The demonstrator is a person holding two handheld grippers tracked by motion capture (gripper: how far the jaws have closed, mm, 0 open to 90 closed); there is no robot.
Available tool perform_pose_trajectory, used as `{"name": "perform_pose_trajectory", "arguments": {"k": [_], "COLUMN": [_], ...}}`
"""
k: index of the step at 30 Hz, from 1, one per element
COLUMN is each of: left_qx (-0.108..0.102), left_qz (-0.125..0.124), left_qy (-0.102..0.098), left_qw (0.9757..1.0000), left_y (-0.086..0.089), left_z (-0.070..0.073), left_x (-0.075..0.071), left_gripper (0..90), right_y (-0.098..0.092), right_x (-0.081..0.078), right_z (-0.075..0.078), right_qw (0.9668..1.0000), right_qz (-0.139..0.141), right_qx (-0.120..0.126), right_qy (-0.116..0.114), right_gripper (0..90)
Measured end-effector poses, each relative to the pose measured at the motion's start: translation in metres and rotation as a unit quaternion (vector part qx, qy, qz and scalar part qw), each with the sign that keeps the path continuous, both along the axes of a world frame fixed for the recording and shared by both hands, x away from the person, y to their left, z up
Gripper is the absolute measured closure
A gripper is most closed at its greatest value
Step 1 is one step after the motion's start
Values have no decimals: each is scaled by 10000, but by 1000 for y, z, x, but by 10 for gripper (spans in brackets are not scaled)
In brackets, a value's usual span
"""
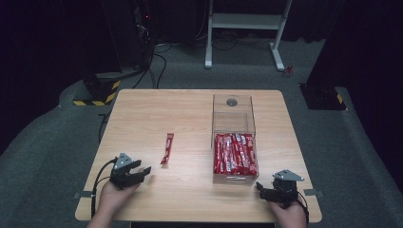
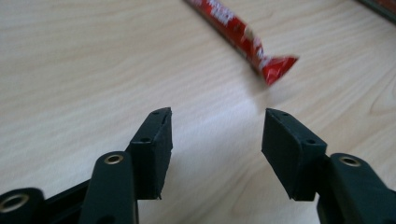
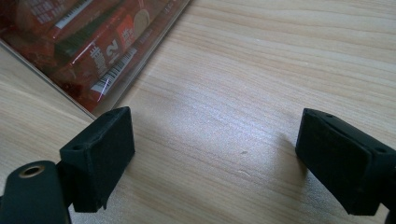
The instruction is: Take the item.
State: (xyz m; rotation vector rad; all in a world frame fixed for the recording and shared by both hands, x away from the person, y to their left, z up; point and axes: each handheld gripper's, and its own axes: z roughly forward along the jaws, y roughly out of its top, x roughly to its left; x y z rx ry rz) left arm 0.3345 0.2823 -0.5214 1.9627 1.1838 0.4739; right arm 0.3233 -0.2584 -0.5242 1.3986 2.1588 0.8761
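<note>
— How are the grippers set?
— The left gripper point(image 1: 140, 172) is spread, nothing held; the flat red foil sachet point(image 1: 167, 148) lies just beyond it, mid-table. The right gripper point(image 1: 264, 188) is parted wide, empty, at the near right corner beside the clear box point(image 1: 232, 121) on the wood-grain table point(image 1: 142, 109).

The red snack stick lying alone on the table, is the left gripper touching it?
Apart. In the left gripper view, bare wood shows between the open left gripper and the red snack stick. The high view shows the same gap.
</note>
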Motion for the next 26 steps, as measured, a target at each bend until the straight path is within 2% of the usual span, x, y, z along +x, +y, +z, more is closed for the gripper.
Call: {"name": "perform_pose_trajectory", "arguments": {"k": [3,5,10,13,16,21,26], "left_qx": [193,163,342,499,510,517,516], "left_qz": [19,29,23,127,220,291,290], "left_qy": [107,137,105,103,162,182,182], "left_qw": [9998,9998,9994,9986,9983,9981,9981], "left_y": [6,8,6,3,3,2,2], "left_z": [-4,-5,-6,-7,-7,-7,-7], "left_x": [-7,-11,-16,-14,-10,-8,-8], "left_gripper": [402,378,277,214,154,150,150], "right_y": [0,0,0,0,0,1,0], "right_x": [0,0,0,0,0,1,3], "right_z": [0,0,0,0,0,0,0], "right_qw": [10000,10000,10000,10000,10000,10000,9997], "right_qz": [7,10,9,20,28,-30,-216], "right_qx": [-3,-2,2,4,10,1,73], "right_qy": [-1,0,3,5,16,33,46], "right_gripper": [115,115,114,112,104,90,90]}}
